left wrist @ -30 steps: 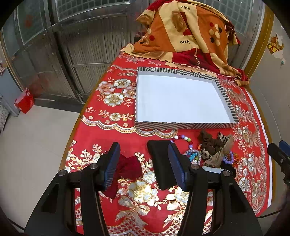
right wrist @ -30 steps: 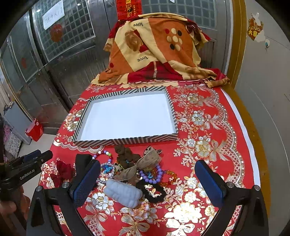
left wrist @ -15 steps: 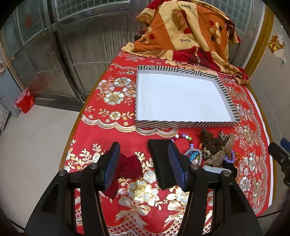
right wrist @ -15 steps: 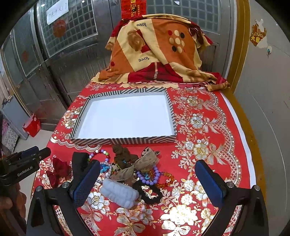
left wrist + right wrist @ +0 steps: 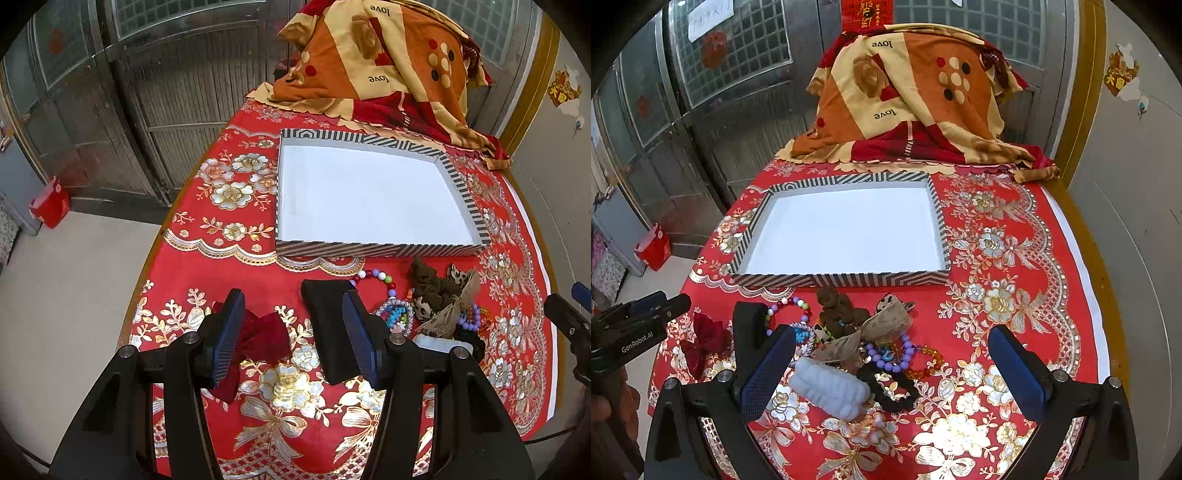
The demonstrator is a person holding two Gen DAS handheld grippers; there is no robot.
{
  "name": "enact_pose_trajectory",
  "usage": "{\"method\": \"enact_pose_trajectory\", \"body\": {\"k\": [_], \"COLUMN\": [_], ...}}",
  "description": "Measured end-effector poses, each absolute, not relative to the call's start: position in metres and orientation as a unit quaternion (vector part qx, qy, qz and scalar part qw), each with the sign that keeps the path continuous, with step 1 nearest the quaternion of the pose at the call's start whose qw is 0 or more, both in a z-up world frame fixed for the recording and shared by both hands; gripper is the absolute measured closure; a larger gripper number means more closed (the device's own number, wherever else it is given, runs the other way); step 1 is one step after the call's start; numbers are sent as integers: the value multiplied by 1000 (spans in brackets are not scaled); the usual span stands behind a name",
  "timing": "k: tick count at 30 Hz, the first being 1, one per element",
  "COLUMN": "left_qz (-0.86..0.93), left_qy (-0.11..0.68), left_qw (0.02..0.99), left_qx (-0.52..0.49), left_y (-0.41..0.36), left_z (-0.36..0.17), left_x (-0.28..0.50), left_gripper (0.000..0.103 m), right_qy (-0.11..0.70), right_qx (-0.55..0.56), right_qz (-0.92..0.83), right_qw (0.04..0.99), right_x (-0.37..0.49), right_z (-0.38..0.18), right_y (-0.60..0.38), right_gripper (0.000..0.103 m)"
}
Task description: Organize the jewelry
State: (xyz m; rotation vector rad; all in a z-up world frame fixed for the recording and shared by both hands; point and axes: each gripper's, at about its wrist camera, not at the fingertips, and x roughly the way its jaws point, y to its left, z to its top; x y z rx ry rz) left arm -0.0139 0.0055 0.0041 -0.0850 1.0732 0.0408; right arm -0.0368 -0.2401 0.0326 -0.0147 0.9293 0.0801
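Near desk edge, short of striped tray (image 5: 846, 278): jewelry heap (image 5: 857, 343) on red cloth, well apart from tray's bare white floor. Left gripper (image 5: 291, 332) jaws parted, holding nothing, red velvet bow (image 5: 258, 339) below gap. Right gripper (image 5: 890, 373) jaws spread wide, empty, over heap. Bead bracelets (image 5: 905, 358) light, slippery, likely elastic; pinch across strand, not single bead. White fluffy piece (image 5: 831, 387) and black scrunchie (image 5: 890, 391) soft, compressible; grab at bulk. Items overlap, may drag neighbours up.
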Motion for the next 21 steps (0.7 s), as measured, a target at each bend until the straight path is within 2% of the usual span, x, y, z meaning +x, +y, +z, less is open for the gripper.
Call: {"method": "enact_pose_trajectory", "body": {"k": [21], "left_qz": [16], "left_qy": [500], "left_qw": [865], "left_qx": [-47], "left_y": [9], "left_z": [0], "left_x": [-14], "left_gripper": [49], "right_qy": [453], "right_qx": [-18], "right_qz": [41], "right_qw": [890], "right_x": [-32], "right_z": [31], "right_y": [-232], "right_gripper": [0]}}
